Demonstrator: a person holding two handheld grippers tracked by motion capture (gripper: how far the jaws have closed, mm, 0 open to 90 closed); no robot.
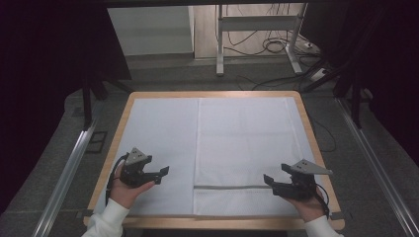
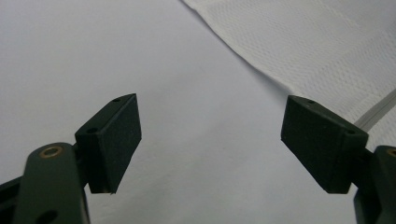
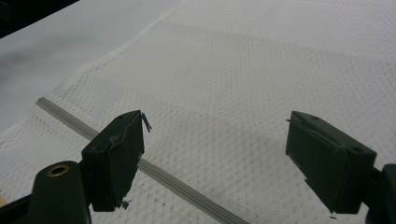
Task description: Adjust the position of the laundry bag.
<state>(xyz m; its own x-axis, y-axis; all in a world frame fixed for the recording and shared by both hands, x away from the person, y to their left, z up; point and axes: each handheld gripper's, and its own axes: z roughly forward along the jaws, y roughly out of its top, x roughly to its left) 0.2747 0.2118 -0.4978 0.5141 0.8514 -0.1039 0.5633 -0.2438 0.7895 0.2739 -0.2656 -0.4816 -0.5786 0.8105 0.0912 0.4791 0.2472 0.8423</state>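
White mesh zippered laundry bag [image 1: 247, 153] lies flat on right half of white-covered wooden desk [image 1: 116, 138]. Left gripper [image 1: 162, 174] fingers spread, empty, left of bag. Right gripper [image 1: 269, 180] fingers spread, empty, over grey zipper [image 1: 230, 187].

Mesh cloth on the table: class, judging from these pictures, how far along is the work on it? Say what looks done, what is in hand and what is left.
Done: the white mesh cloth lies spread flat on the right part of the table, its grey stripe near the front edge. In hand: nothing; the left gripper and right gripper hover open beside it, jaws apart. Left: seemingly everything, starting with a first grip on the cloth.
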